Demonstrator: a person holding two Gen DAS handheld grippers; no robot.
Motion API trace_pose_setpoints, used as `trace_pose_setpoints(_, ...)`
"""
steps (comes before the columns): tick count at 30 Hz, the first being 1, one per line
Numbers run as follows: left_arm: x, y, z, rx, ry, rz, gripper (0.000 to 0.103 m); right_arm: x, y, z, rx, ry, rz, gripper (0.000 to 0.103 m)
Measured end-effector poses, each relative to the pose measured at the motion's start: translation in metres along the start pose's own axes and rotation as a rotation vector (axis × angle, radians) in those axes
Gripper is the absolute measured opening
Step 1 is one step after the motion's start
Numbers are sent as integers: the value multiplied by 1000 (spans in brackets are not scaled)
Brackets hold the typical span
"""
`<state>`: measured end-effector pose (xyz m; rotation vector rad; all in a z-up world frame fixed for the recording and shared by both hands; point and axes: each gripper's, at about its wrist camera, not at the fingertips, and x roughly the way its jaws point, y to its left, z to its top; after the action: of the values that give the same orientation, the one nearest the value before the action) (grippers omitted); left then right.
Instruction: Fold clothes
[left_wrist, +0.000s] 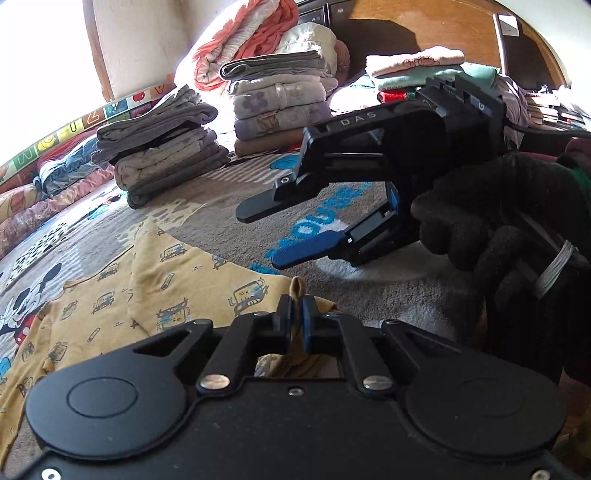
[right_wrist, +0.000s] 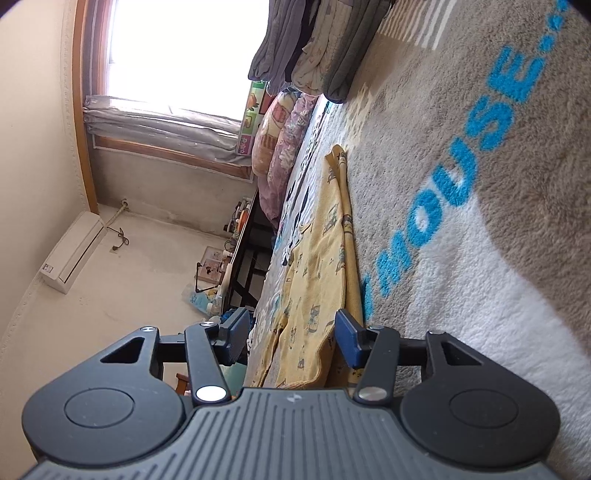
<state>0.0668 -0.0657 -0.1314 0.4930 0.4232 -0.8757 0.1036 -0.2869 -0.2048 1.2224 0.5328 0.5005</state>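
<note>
A yellow garment (left_wrist: 147, 280) printed with small robots lies spread on a grey plush blanket (left_wrist: 388, 288), with one sleeve folded over its body. My left gripper (left_wrist: 295, 317) is shut on a bunched corner of that garment, and a tuft of fabric pokes up between the pads. My right gripper (left_wrist: 260, 238), held by a black-gloved hand (left_wrist: 498, 221), hovers open above the blanket just past that corner, its fingers one over the other. In the right wrist view the right gripper (right_wrist: 291, 338) is rolled sideways and stands open, with the yellow garment (right_wrist: 317, 251) stretching away beyond it, untouched by the pads.
Stacks of folded clothes stand at the back of the bed: a grey stack (left_wrist: 166, 147), a pale stack (left_wrist: 280, 103) and a smaller stack (left_wrist: 413, 70). Rolled quilts (left_wrist: 44, 199) line the left edge. The blanket (right_wrist: 480, 184) carries blue lettering.
</note>
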Motion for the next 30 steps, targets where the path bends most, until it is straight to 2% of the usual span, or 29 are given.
trace_pose_setpoints(5, 4, -4, -1, 25, 21, -11, 3, -6, 5, 3, -67, -36, -42, 53)
trace_pose_setpoints(7, 8, -6, -2, 43, 62, -31, 4, -6, 9, 2, -104, -39, -59, 53)
trace_pose_setpoints(8, 7, -6, -3, 41, 67, -43, 9, -5, 11, 2, -131, -35, -71, 53)
trace_pose_setpoints(9, 4, -5, -2, 27, 63, -62, 21, -5, 14, 1, -161, -29, -83, 53)
trace_pose_setpoints(11, -7, 4, 1, -32, 30, -110, 35, -3, 21, -2, -223, -14, -108, 53)
trace_pose_setpoints(12, -13, 11, 2, -61, 9, -114, 35, -2, 24, -3, -250, -10, -119, 53)
trace_pose_setpoints(14, -25, 27, 2, -123, -26, -89, 34, -3, 29, -4, -295, -8, -137, 53)
trace_pose_setpoints(19, -37, 75, -11, -316, -39, 102, 32, -5, 52, -9, -453, -6, -183, 53)
trace_pose_setpoints(22, -34, 92, -13, -392, -42, 161, 27, -5, 71, -17, -594, 20, -214, 53)
trace_pose_setpoints(27, -11, 108, 3, -432, -31, 195, 22, 16, 102, -52, -900, 154, -276, 53)
trace_pose_setpoints(30, 10, 117, 24, -419, -26, 192, 22, 32, 100, -70, -992, 222, -331, 52)
